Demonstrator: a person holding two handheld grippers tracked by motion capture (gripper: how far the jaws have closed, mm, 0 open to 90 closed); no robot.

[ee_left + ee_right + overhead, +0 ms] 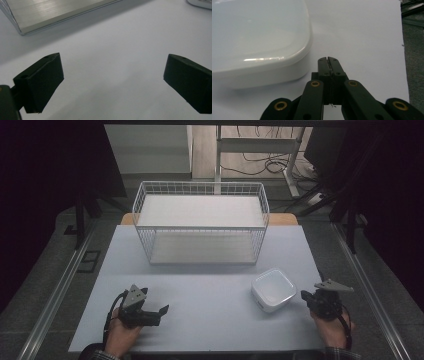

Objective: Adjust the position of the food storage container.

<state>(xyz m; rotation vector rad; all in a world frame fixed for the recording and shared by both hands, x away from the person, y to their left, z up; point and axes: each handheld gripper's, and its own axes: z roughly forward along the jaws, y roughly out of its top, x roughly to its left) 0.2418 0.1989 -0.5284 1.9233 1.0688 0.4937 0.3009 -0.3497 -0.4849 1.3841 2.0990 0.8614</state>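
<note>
White lidded box (273, 289) sits untouched on the bench (200, 320); right gripper (328, 60) beside it, jaws closed and empty; left gripper (112, 80) jaws wide open, empty.

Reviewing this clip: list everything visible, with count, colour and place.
wire basket: one, white, far middle of the table, with a pale board in it.
square container: one, white, near right, beside the right gripper.
table: one, pale grey top.
desk frame: one, white, on the floor behind, cables under it.
left gripper: one, black, near left, jaws open and empty.
right gripper: one, black, near right, jaws shut, empty.
</note>
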